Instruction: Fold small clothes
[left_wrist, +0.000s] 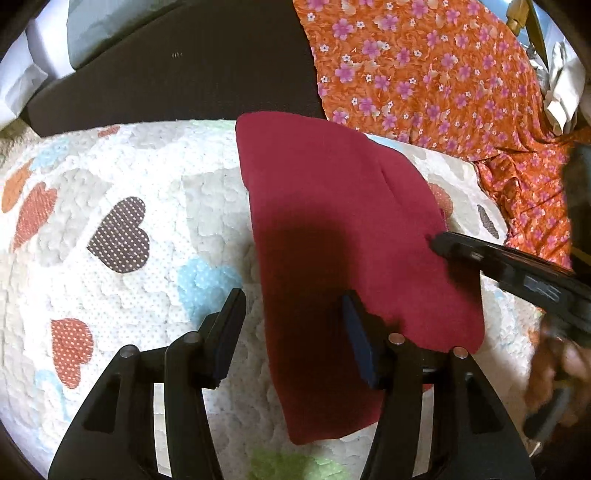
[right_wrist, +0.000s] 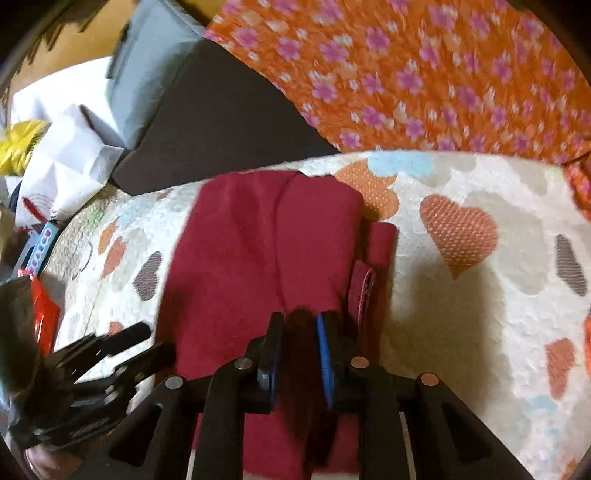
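A small dark red garment (left_wrist: 332, 221) lies folded on a white blanket with coloured hearts (left_wrist: 122, 229). My left gripper (left_wrist: 291, 306) is open, its fingers astride the garment's left edge, just above it. My right gripper (left_wrist: 436, 243) comes in from the right with its tip at the garment's right edge. In the right wrist view the garment (right_wrist: 258, 243) shows a fold line down its middle and a folded sleeve (right_wrist: 369, 273) on the right. My right gripper (right_wrist: 301, 325) is narrowly parted with red cloth between its fingers. My left gripper (right_wrist: 147, 343) shows at lower left.
An orange flowered cloth (left_wrist: 424, 74) lies beyond the blanket at the back right. A dark cushion (left_wrist: 177, 66) lies at the back. White bags and papers (right_wrist: 70, 158) and a red packet (right_wrist: 44, 317) lie at the left of the blanket (right_wrist: 480, 332).
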